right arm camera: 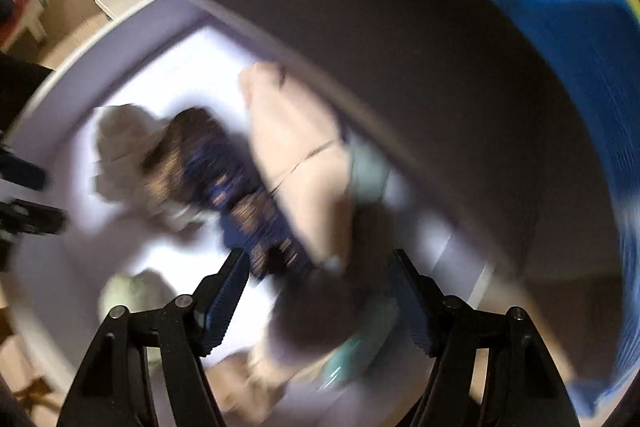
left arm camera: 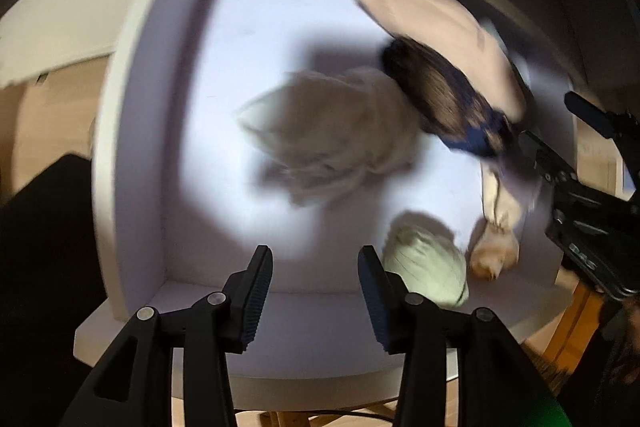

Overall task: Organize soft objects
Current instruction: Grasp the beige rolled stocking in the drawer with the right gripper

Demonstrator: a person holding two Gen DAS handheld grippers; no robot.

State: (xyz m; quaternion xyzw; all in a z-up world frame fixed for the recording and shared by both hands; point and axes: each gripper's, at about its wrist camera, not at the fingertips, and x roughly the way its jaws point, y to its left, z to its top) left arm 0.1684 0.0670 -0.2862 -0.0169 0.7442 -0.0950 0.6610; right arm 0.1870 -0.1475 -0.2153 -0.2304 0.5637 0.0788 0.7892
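Pale green bundle [left arm camera: 426,269] and grey cloth [left arm camera: 328,135] lie in white drawer [left arm camera: 136,155].

Heavy motion blur smears the dark patterned cloth [left arm camera: 444,99] and the grey bundle [left arm camera: 332,135] — no detail readable. In the right wrist view, what sits between the right gripper [right arm camera: 320,291] fingers is a dark smudge, unidentifiable.

The left hand-held gripper [left arm camera: 316,291] points steeply downward, its jaws parted with nothing between them. The right hand-held gripper [right arm camera: 320,303] also points down, jaws spread wider and gripping nothing; it shows too at the right edge of the left wrist view.
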